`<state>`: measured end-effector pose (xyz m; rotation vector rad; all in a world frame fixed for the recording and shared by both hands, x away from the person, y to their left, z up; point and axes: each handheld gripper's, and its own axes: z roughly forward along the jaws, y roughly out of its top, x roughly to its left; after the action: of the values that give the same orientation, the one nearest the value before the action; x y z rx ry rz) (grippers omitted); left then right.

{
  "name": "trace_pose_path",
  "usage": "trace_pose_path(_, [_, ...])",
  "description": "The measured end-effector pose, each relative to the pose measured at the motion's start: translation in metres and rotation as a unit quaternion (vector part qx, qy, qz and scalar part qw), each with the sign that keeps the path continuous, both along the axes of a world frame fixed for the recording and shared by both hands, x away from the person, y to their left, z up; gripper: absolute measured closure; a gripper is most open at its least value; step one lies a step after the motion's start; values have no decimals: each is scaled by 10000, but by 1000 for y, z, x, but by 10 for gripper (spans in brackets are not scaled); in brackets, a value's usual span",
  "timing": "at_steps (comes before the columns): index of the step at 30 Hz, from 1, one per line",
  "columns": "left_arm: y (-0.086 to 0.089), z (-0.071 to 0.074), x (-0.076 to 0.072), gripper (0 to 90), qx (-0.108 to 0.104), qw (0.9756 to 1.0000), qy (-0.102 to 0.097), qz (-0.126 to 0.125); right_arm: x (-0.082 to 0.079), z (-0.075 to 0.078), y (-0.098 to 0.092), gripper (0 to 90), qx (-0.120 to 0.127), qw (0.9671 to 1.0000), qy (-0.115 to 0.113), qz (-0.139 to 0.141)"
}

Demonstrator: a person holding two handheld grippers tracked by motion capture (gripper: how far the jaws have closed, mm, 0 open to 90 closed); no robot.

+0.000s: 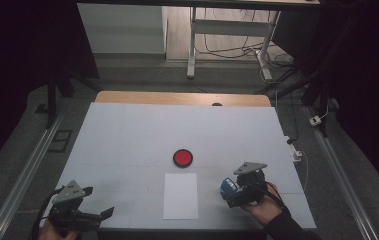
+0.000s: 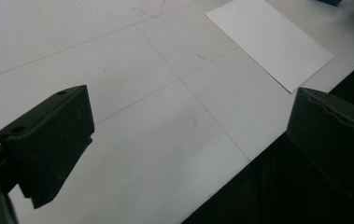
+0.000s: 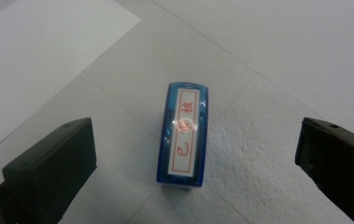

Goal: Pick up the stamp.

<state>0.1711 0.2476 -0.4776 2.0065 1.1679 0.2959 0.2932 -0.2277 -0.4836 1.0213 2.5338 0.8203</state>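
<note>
While the right gripper [image 3: 193, 158] hangs over the blue stamp [image 3: 184, 135] with jaws spread wide to either side, not touching it, the stamp rests on the white surface [image 1: 127, 135] just right of the paper [image 1: 180, 195]. Near the front-left corner the left gripper [image 2: 184, 140] is released, holding nothing. Beyond the paper lies a red pad [image 1: 182, 158].

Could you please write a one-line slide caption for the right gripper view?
Right gripper, jaws open, poised over a blue stamp on the white table, paper sheet nearby.
</note>
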Motion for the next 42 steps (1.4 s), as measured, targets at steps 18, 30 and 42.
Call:
trace_pose_path(18, [-1,0,1,12,35,10000,24,-10,1,5,3,407,-84,9998,70,140])
trace_pose_path(30, [-2,0,1,12,65,10000,33,-39,0,7,4,622,-76,9997,159,173])
trace_pose_path(42, [-2,0,1,12,64,10000,28,-53,0,9,5,693,-100,9997,136,155])
